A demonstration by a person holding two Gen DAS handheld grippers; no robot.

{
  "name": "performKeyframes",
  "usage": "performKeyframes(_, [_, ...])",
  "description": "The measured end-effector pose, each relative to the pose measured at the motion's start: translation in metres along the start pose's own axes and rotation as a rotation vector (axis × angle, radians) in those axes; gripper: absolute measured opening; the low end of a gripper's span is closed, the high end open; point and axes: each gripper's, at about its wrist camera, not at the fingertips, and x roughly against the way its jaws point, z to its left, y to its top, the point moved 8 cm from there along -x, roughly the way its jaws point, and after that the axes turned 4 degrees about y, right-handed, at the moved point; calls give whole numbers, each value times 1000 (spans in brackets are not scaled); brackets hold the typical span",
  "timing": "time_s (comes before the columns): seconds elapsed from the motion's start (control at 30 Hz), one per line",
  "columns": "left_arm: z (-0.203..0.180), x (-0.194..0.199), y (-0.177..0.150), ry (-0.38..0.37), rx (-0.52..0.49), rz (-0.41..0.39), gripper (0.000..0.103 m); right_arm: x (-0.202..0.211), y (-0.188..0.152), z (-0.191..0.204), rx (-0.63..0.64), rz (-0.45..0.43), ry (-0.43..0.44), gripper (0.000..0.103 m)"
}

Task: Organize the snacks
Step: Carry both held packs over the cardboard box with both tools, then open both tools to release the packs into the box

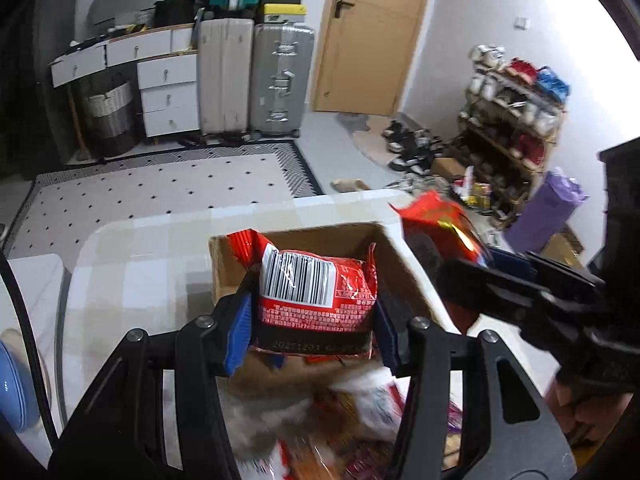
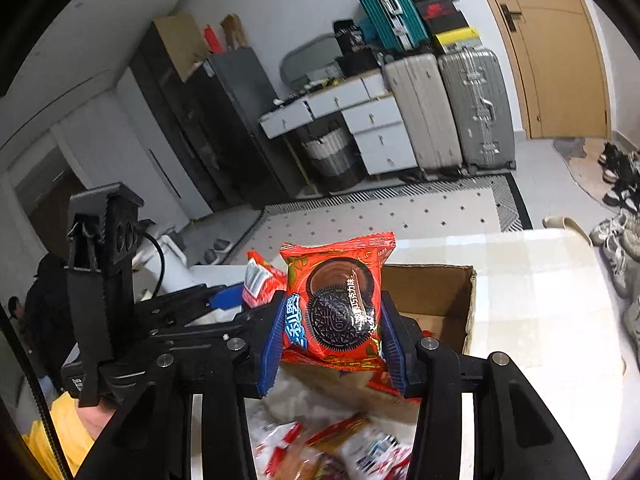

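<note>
Suitcases (image 1: 256,76) and a door (image 1: 372,32) line the far wall; nearer, the pale table (image 1: 140,264) carries a cardboard box (image 1: 304,236). Left gripper (image 1: 314,300) pinches a barcode-side red packet (image 1: 316,284) above it. Only the right view shows the right gripper (image 2: 330,320) clamping an Oreo pack (image 2: 338,304).

Left gripper (image 1: 312,312): black frame, blue pads, clamps red snack pack (image 1: 316,288) with white barcode patch, black band below. Right gripper (image 2: 328,336): same black and blue, clamps red Oreo pack (image 2: 340,304) printed with black cookies, blue logo. Box (image 2: 436,292) brown cardboard. Table (image 1: 148,256) pale cream-white check. Rug (image 1: 160,188) white, black dots, striped border. Door (image 1: 372,36) tan. Top suitcase (image 2: 384,8) teal.
</note>
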Motion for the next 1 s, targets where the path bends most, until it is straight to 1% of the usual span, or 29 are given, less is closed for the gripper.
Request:
performKeyframes(0.07, [1, -26, 4, 41, -37, 16, 49, -18, 0, -13, 4, 30, -34, 44])
performKeyframes(0.1, [1, -41, 4, 49, -58, 49, 49, -26, -1, -19, 6, 46, -48, 44])
performKeyframes(0.17, [4, -63, 4, 64, -63, 78, 49, -39, -3, -32, -24, 71, -51, 44])
performKeyframes(0.27, [3, -92, 0, 19, -48, 134, 49, -56, -6, -49, -62, 115, -55, 44])
performKeyframes(0.37, [4, -112, -10, 25, -48, 170, 49, -70, -13, -60, -80, 151, -57, 44])
performKeyframes(0.5, [6, -136, -17, 48, -79, 200, 49, -79, -19, -68, -81, 173, -72, 44])
performKeyframes(0.57, [5, -141, -24, 40, -79, 208, 49, -81, -20, -72, -89, 182, -75, 44])
performKeyframes(0.8, [3, -154, -30, 48, -78, 225, 50, -88, -24, -77, -97, 198, -85, 44])
performKeyframes(1.0, [4, -157, -35, 101, -111, 220, 52, -90, -30, -73, -103, 215, -99, 44])
